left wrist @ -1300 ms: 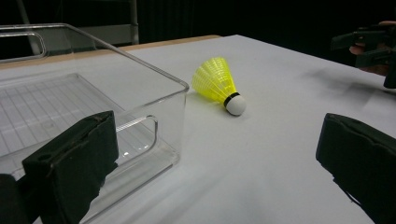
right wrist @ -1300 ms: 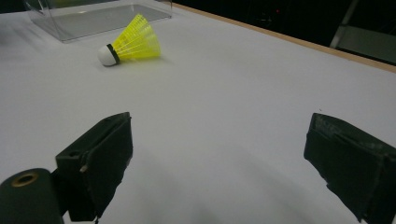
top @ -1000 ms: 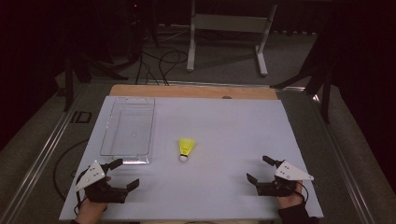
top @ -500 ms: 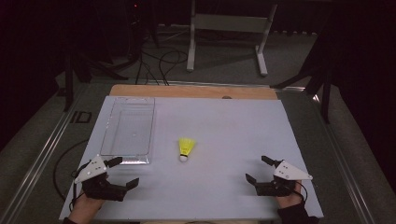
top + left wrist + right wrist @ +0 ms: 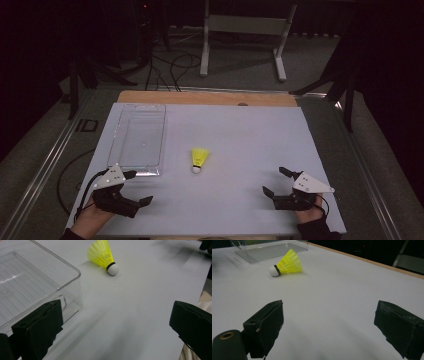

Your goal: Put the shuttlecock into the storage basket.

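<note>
The shuttlecock (image 5: 199,159) lies on the table (image 5: 240,130), just right of the tray (image 5: 138,140).

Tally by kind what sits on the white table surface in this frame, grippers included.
Yellow shuttlecock: 1
Clear plastic tray: 1
Grippers: 2, left gripper and right gripper, both open
Total: 4

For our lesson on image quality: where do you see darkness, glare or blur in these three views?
High view: table lit, surroundings dark. Left gripper view: glare streaks on the clear tray, shuttlecock sharp, near jaws soft. Right gripper view: far tray slightly blurred.
</note>
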`<control>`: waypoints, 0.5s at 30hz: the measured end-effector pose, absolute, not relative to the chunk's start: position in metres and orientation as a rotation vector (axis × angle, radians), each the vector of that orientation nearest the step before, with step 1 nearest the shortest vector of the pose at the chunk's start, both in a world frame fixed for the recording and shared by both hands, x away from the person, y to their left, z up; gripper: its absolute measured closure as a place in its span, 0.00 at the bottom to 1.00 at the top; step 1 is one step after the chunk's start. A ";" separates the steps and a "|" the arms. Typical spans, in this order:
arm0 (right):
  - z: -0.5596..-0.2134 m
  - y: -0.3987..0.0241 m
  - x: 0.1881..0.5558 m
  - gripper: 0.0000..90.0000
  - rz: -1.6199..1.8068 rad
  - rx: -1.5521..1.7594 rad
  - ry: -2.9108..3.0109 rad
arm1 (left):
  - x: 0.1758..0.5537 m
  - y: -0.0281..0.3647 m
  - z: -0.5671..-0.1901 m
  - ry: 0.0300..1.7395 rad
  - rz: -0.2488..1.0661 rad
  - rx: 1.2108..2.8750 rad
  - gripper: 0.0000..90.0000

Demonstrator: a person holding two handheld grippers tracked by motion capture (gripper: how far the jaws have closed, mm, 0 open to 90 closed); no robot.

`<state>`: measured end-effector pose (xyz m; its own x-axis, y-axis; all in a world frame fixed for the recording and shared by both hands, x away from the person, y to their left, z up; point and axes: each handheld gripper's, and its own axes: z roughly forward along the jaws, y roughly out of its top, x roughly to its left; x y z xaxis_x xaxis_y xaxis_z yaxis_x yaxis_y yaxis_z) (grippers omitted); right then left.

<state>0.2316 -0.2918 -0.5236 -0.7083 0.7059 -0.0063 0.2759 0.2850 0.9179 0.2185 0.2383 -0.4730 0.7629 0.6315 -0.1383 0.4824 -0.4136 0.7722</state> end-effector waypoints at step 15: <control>-0.522 -0.292 0.231 0.10 1.401 0.876 2.137 | 0.226 0.224 -0.479 0.892 0.119 2.304 0.00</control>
<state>0.2307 -0.2918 -0.5221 -0.7044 0.7096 -0.0169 0.2678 0.2877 0.9195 0.2265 0.2236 -0.4786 0.7639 0.6292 -0.1435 0.5698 -0.5531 0.6079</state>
